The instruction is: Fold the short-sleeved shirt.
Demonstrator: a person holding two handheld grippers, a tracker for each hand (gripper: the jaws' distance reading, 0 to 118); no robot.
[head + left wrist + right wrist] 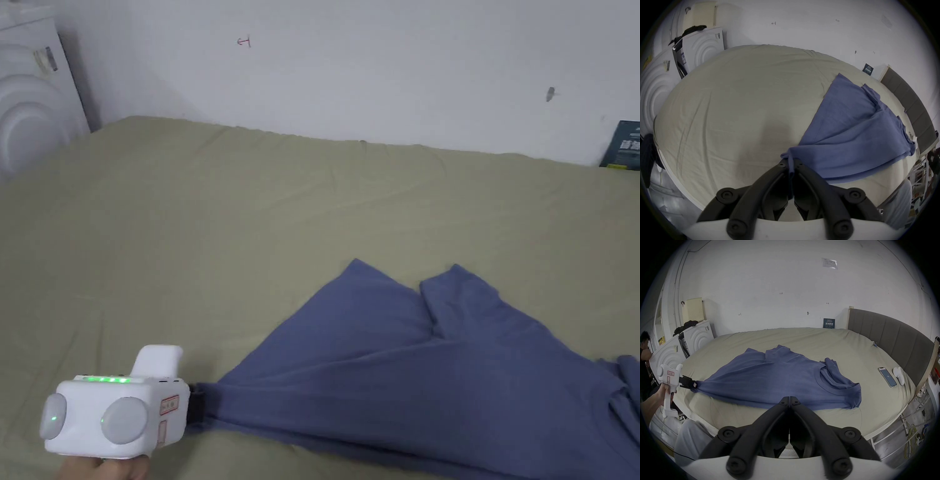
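Observation:
A blue short-sleeved shirt (425,369) lies spread on the olive bed sheet (250,212), its collar toward the right (823,378). My left gripper (199,403) is shut on a bunched corner of the shirt's hem at the near left, and the cloth is pulled taut from there. In the left gripper view the blue fabric (851,138) is pinched between the black jaws of the left gripper (790,164). My right gripper (789,398) hovers at the bed's near edge, just before the shirt's (778,378) near side, jaws together with nothing between them.
A phone (887,377) and a white device (898,375) lie on the bed near the grey headboard (891,340). White ribbed panels (31,112) stand at the left end of the bed. A person (644,345) stands beyond them. A wall runs behind the bed.

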